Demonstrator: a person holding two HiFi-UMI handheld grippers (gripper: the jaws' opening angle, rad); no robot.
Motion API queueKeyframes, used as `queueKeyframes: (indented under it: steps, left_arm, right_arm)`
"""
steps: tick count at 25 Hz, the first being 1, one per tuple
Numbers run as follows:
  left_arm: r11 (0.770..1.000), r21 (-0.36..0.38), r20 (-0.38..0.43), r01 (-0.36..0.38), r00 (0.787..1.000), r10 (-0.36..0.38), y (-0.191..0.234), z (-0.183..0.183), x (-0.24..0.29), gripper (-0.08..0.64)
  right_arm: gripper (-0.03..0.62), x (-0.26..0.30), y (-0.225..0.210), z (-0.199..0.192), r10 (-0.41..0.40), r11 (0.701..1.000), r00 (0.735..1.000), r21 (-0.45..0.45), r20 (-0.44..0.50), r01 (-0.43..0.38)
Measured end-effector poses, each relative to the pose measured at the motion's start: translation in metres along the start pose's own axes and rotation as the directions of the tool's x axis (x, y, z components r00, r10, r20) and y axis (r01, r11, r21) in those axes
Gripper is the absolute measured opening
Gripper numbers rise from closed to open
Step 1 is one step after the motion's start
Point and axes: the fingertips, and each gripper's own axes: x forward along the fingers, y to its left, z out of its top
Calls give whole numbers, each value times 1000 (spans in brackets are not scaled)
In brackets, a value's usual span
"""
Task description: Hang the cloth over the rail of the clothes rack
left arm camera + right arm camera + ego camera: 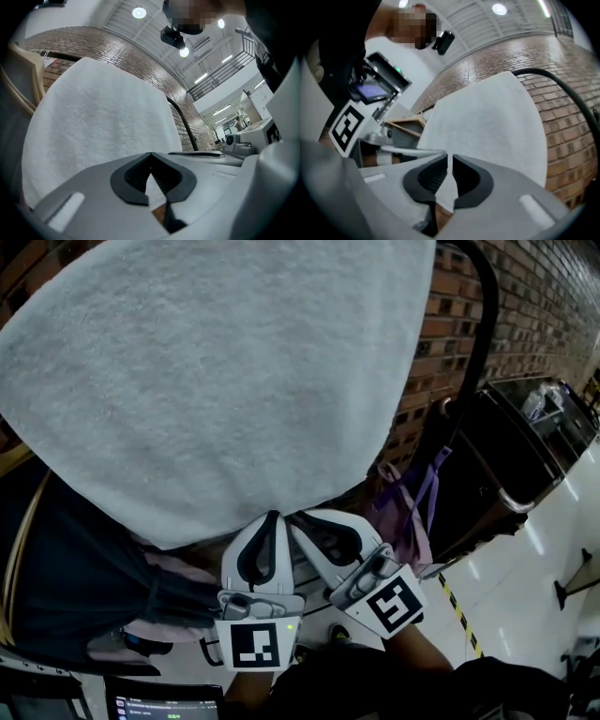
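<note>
Cloth (216, 381) spread wide. At its 6 o'clock hem, left gripper (271, 516) is clamped tight and right gripper (302, 516), jaws nearly closed, pinches alongside. Rail (475, 324) emerges at 2 o'clock.

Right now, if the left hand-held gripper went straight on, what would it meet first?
The white towel: the left hand-held gripper is shut on its edge, and the hanging towel probably lies directly ahead.

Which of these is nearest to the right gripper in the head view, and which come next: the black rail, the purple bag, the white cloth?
1. The white cloth: its lower edge sits between the jaws of the right gripper.
2. The purple bag: it hangs just to the right.
3. The black rail: its bend is at the top right.
</note>
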Motion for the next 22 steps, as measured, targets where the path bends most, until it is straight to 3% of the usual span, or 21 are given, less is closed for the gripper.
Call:
queueKeyframes:
  steps: [2,5,12,22]
  left_arm:
    - [1000,20,-13,1,1000,-1,-2,-5,1,8]
    - [1000,13,-35,-5,999,6,-3,-12,2,8]
    - [999,13,-49,-42,998,43,10,-16,-3,8]
    - [999,39,-60,-19,998,21,12,-24,2,8]
  right_arm:
    - [35,2,-10,-18,-88,995,992,47,-93,92]
    - [35,4,-11,-23,-117,976,986,172,-119,136]
    - [29,12,5,-16,-65,991,992,107,-106,76]
    - [29,19,-6,-19,-63,989,995,128,-82,73]
